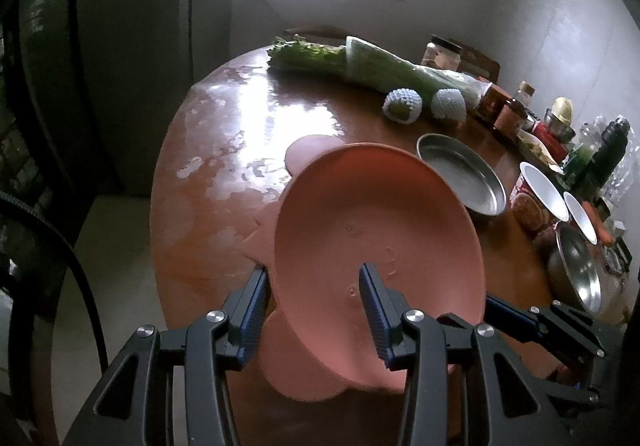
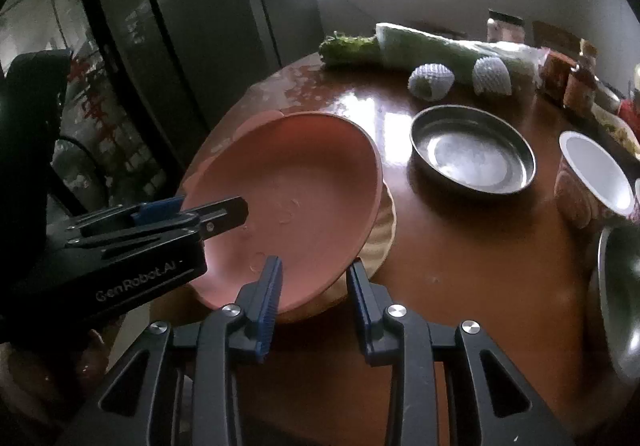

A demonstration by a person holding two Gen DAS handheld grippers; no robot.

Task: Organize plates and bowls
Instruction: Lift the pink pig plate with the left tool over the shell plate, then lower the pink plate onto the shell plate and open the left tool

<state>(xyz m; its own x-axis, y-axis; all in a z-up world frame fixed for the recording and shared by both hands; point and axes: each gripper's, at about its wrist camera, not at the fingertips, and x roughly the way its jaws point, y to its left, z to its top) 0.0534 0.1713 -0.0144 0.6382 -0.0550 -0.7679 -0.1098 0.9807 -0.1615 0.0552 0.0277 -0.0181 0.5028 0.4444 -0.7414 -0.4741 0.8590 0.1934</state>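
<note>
The salmon-pink round plastic plate (image 1: pixel 372 230) is tilted up over the near edge of the round reddish-brown wooden table (image 1: pixel 224 117), its far rim raised and its near rim low. Below it lie other pieces: flat pink pieces with lobed edges (image 1: pixel 260 234) show under it in the left view, and a cream scalloped plate (image 2: pixel 382 234) peeks out beneath its right side in the right view.

The left gripper (image 1: pixel 316 310) straddles the plate's near rim, one blue-padded finger outside and one over the inner face; whether the pads press the rim I cannot tell. The right gripper (image 2: pixel 314 286) has its fingers spread wide at the plate's lower rim and holds nothing.

The plate looks light, stiff and smooth, so it should lift easily but may slide in the pads if pinched shallowly on the sloped wall. The rim is the natural hold, taken deep enough for both pads to bear on flat material. It seems unlikely to break if dropped, but it could clatter onto the pieces below.

Further right stand a shallow stainless-steel round dish (image 2: pixel 472 149), a white-lined paper-style bowl with a red patterned outside (image 2: pixel 596 177) and a larger steel bowl (image 2: pixel 620 298). At the back lie a bagged bunch of celery (image 1: pixel 360 61) and two fruits in white foam netting (image 1: pixel 402 105).
</note>
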